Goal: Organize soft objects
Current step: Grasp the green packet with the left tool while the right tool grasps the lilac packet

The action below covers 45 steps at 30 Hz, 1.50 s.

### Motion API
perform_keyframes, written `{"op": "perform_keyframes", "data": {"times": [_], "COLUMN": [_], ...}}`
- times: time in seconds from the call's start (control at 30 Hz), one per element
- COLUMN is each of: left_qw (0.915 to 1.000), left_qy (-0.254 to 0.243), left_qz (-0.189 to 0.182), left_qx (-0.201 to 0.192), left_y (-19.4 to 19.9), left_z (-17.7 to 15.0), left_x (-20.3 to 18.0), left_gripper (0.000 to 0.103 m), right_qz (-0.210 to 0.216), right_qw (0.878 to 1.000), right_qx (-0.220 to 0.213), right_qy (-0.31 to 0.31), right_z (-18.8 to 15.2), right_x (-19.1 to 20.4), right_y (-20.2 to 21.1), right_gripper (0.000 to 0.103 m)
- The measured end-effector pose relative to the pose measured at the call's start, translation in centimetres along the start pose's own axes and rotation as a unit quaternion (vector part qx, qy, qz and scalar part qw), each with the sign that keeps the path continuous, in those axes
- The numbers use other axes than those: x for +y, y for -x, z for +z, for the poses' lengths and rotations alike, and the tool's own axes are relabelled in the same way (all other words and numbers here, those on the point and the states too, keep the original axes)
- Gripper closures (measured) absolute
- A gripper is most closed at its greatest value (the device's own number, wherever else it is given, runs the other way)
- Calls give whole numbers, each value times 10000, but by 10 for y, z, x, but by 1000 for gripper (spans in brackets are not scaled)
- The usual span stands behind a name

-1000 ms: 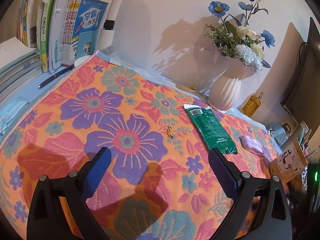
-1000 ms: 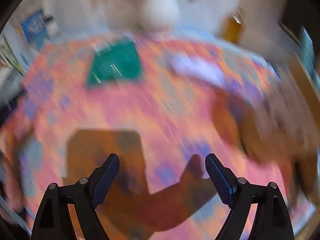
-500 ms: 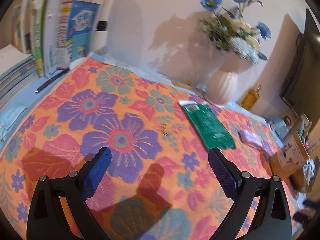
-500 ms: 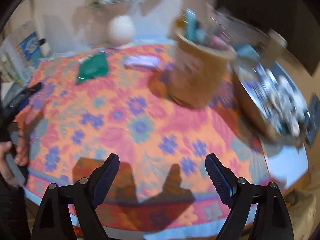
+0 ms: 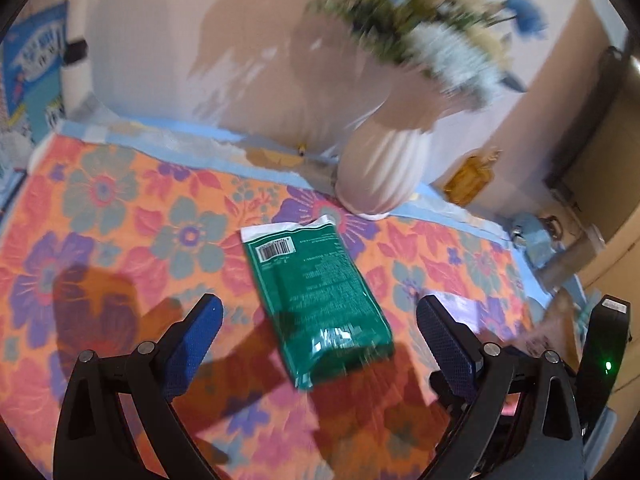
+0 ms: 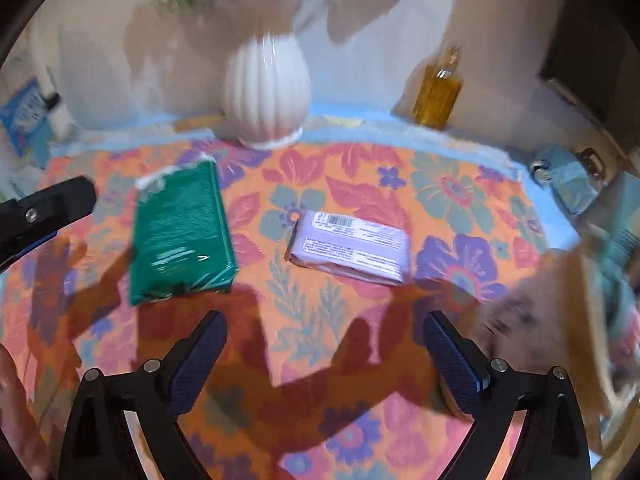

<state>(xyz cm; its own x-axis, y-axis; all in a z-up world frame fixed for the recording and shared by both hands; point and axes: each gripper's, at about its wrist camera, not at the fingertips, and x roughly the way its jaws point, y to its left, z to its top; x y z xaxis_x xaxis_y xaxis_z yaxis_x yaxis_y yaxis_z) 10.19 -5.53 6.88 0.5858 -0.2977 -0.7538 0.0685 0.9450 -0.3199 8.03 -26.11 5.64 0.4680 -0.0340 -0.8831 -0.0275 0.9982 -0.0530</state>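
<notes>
A soft green pack [image 5: 316,296] with a white barcode end lies flat on the flowered cloth [image 5: 120,216]; it also shows in the right wrist view [image 6: 180,236]. A soft lilac pack [image 6: 348,246] lies to its right, and only its edge [image 5: 460,304] shows in the left wrist view. My left gripper [image 5: 318,330] is open and empty, with the near end of the green pack between its fingers. My right gripper [image 6: 324,344] is open and empty, just short of the lilac pack. The left gripper's finger [image 6: 48,204] shows at the left edge of the right wrist view.
A white ribbed vase [image 6: 266,92] with flowers stands at the back by the wall. An amber bottle [image 6: 436,98] stands to its right. A brown container [image 6: 568,312], blurred, is at the right. Books [image 5: 28,72] stand at the far left.
My left gripper has moved forward and right up to the green pack. My right gripper has swung from the table's right end back to face the two packs.
</notes>
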Motion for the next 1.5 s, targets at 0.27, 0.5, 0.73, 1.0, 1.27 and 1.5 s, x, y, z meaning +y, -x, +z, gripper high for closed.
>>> {"op": "perform_keyframes", "data": {"times": [0.27,0.5,0.73,1.0,1.27,1.5], "left_qw": [9983,9989,9980,9871,9852,9888], "left_qy": [-62,-398,-574,-1233,-1520,-1418], "left_qz": [46,101,209,970,792,-125], "left_qx": [583,210,130,316,99,445], "left_y": [-66,-69,-70,-85,-61,-8], "left_z": [2,-4,-6,-14,-22,-63], "left_x": [-8,-14,-19,-42,-34,0], "left_gripper": [5,1,1,1,68,82], "right_qz": [-986,234,331,677,1295,1526], "right_qw": [9947,9981,9977,9960,9894,9860], "right_qx": [146,-269,-481,-572,-637,-591], "right_qy": [257,-509,-342,-118,-155,-305], "right_z": [24,38,30,-31,-56,-93], "right_x": [0,-36,-26,1,-3,4], "right_y": [-45,-70,-57,-17,-1,22], "right_gripper": [3,0,19,21,21,21]}}
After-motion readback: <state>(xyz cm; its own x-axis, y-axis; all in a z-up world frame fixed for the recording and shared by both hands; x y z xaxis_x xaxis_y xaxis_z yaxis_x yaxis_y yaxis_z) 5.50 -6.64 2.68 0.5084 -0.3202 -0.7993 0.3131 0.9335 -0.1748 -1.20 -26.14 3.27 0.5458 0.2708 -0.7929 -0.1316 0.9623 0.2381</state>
